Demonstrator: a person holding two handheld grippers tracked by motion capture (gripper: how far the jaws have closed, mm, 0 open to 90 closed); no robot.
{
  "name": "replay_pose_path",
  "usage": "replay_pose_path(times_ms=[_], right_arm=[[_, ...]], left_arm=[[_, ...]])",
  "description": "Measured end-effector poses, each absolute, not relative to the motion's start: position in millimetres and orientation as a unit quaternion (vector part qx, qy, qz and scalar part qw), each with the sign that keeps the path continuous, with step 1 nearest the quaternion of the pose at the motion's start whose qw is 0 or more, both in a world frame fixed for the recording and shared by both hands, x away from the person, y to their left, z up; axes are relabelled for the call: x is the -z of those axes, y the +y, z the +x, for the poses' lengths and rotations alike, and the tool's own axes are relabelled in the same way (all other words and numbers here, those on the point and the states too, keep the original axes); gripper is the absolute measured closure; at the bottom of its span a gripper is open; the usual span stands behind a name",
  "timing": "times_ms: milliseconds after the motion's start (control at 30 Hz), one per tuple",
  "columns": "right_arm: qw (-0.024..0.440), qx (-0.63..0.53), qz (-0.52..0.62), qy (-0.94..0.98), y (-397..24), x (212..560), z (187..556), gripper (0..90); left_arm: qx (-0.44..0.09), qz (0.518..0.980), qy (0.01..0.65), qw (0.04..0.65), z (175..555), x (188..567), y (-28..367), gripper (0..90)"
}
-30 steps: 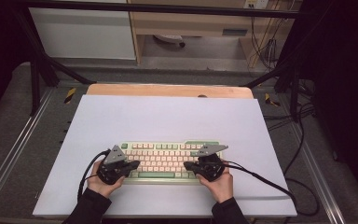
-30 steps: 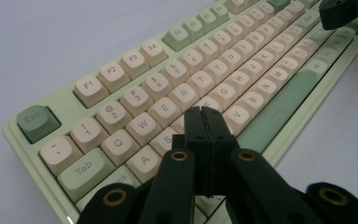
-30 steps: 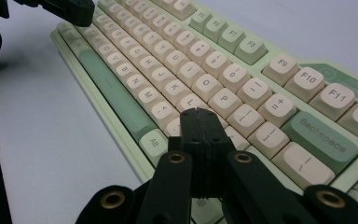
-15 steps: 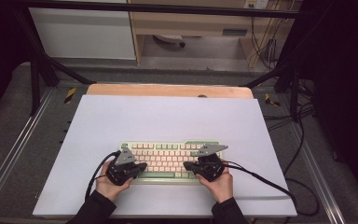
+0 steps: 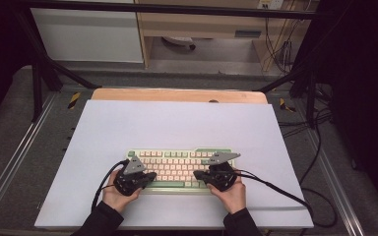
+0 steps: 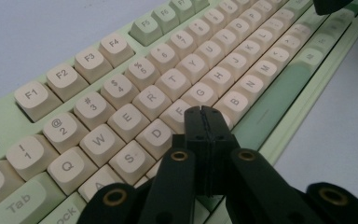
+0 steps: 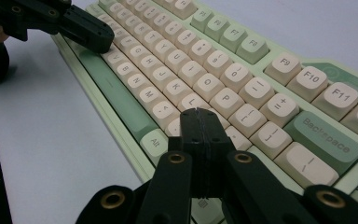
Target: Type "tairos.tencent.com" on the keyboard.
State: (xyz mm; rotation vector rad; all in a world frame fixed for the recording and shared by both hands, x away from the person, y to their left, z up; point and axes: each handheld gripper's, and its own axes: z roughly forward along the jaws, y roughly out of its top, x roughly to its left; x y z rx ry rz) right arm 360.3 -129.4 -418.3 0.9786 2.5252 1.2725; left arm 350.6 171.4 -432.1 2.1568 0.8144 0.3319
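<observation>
Keyboard point(image 5: 179, 167) lies on the worktop point(image 5: 177, 123), near the person's edge, roughly centred left to right. Left hand-held gripper point(image 5: 145, 178) sits over its left end, right hand-held gripper point(image 5: 204, 174) over its right end, keys between them.

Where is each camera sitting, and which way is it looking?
High view: sits above the person's side, looks forward and down on the table and keyboard; both hands with the left gripper and right gripper show.
Left gripper view: rides the left gripper, looks along its shut jaws over the letter keys.
Right gripper view: rides the right gripper, looks along its shut jaws toward Backspace.
Shared: all three show the keyboard; the right gripper view also catches the left gripper.
</observation>
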Motion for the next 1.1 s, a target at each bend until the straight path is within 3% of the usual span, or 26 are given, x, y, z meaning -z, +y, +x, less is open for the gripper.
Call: replay_pose_path(times_ms=[1100], right_arm=[[0.079,-0.436,0.331,0.833,-128.7,410.4,361.0,90.0]], left_arm=[[-0.138,0.831,0.337,0.420,340.5,416.5,208.0,89.9]])
